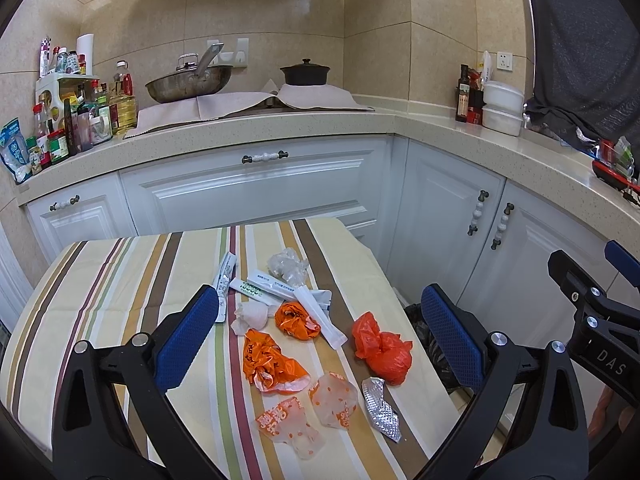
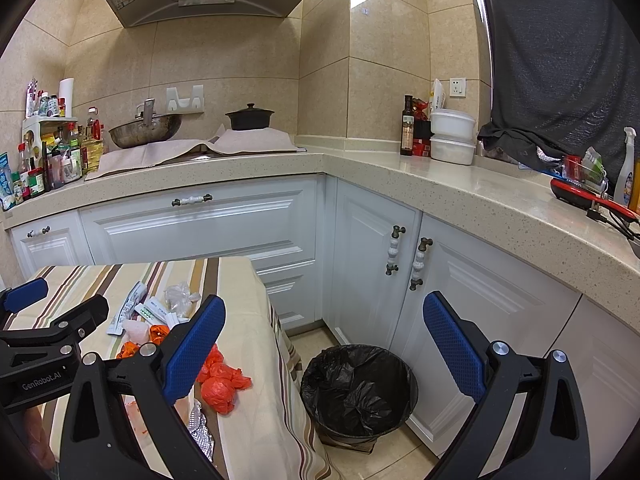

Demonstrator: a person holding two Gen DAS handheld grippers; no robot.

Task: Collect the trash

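Several pieces of trash lie on the striped tablecloth (image 1: 100,280): a red plastic bag (image 1: 382,350), orange wrappers (image 1: 268,362), a crumpled orange bag (image 1: 297,321), translucent dotted wrappers (image 1: 334,398), a foil blister pack (image 1: 380,406), white sachets (image 1: 264,286) and a clear crumpled bag (image 1: 287,266). My left gripper (image 1: 320,340) is open and empty above the trash. My right gripper (image 2: 324,350) is open and empty, above the floor beside the table. A bin (image 2: 358,392) with a black liner stands on the floor right of the table.
White cabinets (image 2: 208,232) and an L-shaped countertop (image 2: 384,176) ring the table. A wok (image 1: 188,82), a black pot (image 1: 305,73), bottles (image 1: 80,116) and white containers (image 2: 452,136) stand on the counter. A dark cloth (image 2: 560,60) hangs at right.
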